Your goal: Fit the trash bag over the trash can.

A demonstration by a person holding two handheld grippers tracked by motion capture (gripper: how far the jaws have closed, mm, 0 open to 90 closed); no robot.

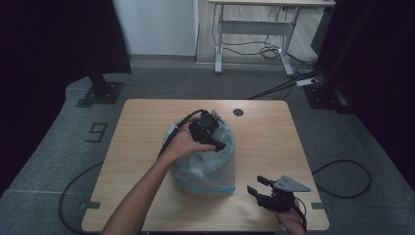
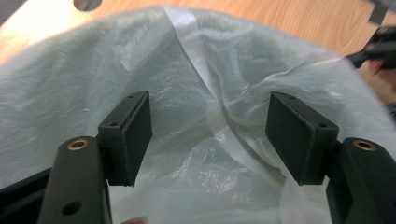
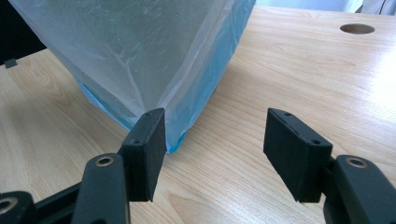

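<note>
The left tongs [image 1: 211, 128] hung over the top of the bag [image 1: 205, 164], which sat near the middle of the bench [image 1: 142, 147], and their jaws stood well apart with only loose film beneath and between them — nothing pinched, as the left gripper view showed [image 2: 208, 135]. The likely trouble lay there: the film [image 2: 187, 93] was thin, crumpled and slippery, so a closing bite might have caught a single layer or a fold and slid off, or dragged the whole bag sideways, since nothing pinned its base. A hard tug could also have torn the plastic or tipped the bag toward the bench's near edge. Whether the left pads [image 2: 135, 135] brushed the film or hovered just above it could not be told, and the hand [image 1: 183, 146] covered part of the bag's mouth from above. What lay inside the bag was hard to make out; the cloudy plastic blurred it, and only a blue band [image 3: 180, 140] showed along the bottom. Farther right, the right tongs [image 1: 264, 188] rested low near the bench's front right corner, jaws likewise wide and empty [image 3: 215, 144], with the bag's corner just beside one jaw but seemingly apart from it. If that side stayed idle, the bag would have had no steadying hold — and the right hand was cut off by the frame's lower edge.
</note>
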